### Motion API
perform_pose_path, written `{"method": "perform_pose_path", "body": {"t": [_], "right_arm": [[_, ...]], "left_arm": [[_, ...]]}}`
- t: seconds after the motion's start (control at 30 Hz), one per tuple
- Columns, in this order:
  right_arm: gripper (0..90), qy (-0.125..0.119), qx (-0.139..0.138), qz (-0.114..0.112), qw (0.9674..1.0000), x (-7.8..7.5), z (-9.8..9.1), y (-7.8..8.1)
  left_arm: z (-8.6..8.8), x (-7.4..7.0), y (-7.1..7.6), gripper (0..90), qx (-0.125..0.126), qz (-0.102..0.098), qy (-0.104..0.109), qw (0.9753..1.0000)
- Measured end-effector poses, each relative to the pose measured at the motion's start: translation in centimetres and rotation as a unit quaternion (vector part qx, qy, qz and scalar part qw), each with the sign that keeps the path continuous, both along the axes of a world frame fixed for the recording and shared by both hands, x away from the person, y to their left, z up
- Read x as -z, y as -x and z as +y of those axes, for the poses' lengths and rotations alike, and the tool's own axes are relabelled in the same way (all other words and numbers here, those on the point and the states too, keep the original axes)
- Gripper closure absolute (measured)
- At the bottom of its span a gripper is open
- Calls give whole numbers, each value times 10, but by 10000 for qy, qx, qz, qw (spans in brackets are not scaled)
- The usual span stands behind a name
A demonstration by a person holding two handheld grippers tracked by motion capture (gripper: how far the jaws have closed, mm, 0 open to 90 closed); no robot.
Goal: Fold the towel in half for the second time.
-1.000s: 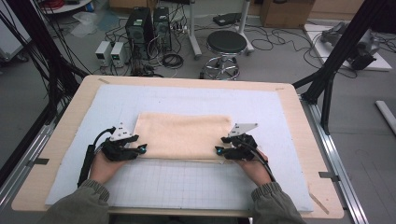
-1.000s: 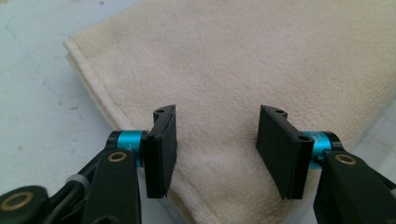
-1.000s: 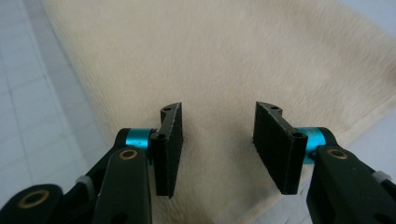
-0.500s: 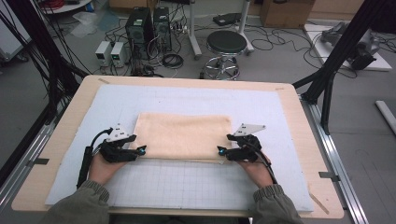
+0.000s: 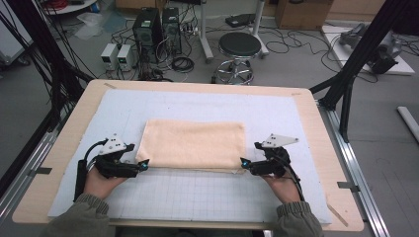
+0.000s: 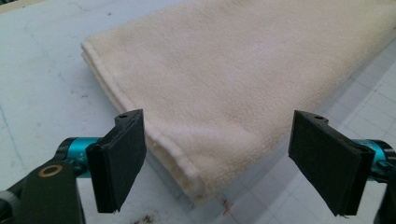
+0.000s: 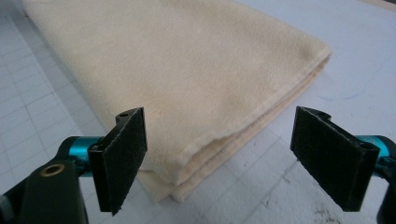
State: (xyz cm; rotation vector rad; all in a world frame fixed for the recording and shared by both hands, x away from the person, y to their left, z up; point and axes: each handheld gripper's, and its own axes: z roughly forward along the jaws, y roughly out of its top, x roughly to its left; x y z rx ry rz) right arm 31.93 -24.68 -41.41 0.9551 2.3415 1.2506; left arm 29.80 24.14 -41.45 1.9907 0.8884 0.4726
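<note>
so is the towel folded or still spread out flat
Folded. The cream towel lies as a compact rectangle on the mat, and both gripper views show stacked layers along its edges.

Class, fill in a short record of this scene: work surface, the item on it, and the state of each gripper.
surface: grey grid mat on a wooden table
item: folded cream towel, lying flat
left gripper: jaws just opened, at the towel's near left corner, pads clear of it
right gripper: jaws just opened, at the near right corner, pads clear
</note>
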Motion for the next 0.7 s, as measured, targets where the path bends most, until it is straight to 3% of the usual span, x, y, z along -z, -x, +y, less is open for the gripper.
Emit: {"method": "perform_pose_path", "body": {"t": [0.7], "right_arm": [[127, -125, 105, -40, 9999, 1, -19, 29]], "left_arm": [[19, -3, 29, 159, -25, -101, 58, 9999]]}}
